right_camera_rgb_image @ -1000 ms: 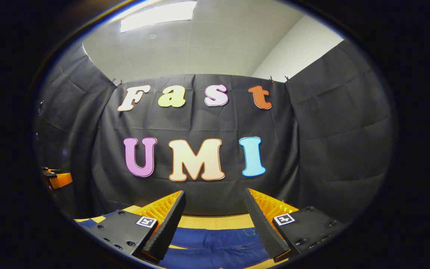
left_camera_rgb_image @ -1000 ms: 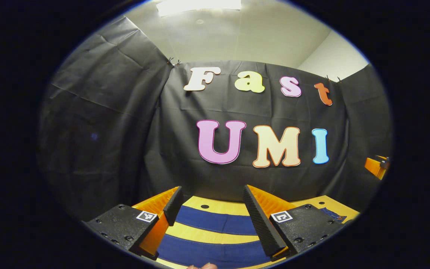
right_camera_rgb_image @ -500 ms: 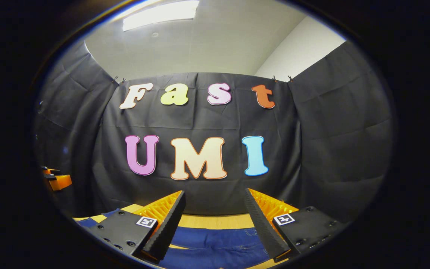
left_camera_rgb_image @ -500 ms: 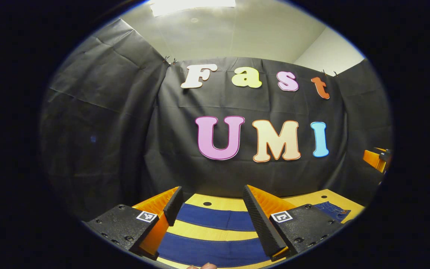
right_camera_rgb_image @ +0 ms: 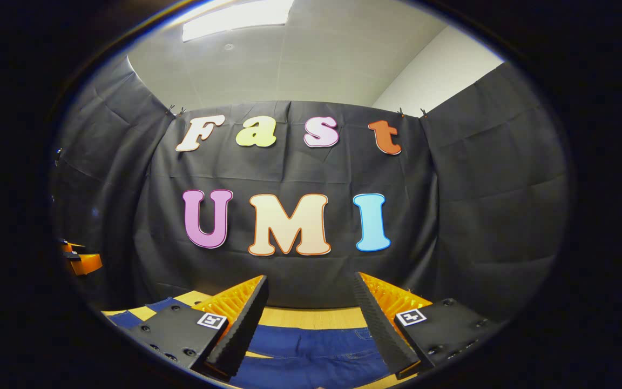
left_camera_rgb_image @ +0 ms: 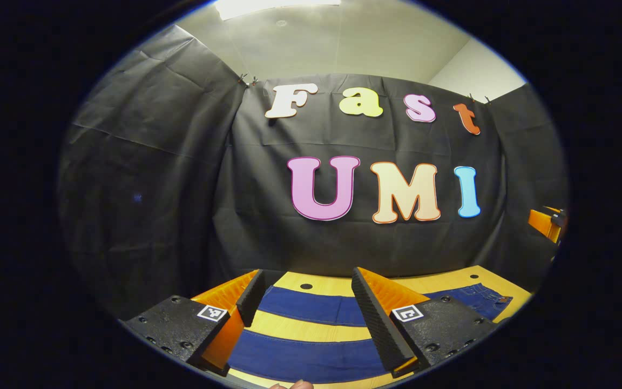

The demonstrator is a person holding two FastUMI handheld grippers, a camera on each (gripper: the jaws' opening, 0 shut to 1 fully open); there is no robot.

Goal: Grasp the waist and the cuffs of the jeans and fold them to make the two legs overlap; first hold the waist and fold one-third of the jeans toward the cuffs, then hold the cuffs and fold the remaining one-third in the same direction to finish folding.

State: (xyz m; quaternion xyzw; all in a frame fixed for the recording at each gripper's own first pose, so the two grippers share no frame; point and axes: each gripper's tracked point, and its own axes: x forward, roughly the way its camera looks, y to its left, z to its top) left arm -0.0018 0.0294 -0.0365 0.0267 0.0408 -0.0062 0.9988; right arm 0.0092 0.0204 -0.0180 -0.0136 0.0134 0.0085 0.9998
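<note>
While your left gripper [left_camera_rgb_image: 306,296] hangs wide open over the two spread legs of the jeans [left_camera_rgb_image: 311,308], holding nothing, your right gripper [right_camera_rgb_image: 309,300] is just as wide and empty above the waist end; the jeans lie flat on the wooden table [left_camera_rgb_image: 446,281].

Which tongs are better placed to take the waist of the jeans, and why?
Probably the right tongs: open, with the waist end of the jeans between the fingers. The left tongs, also open, face the two legs.
</note>
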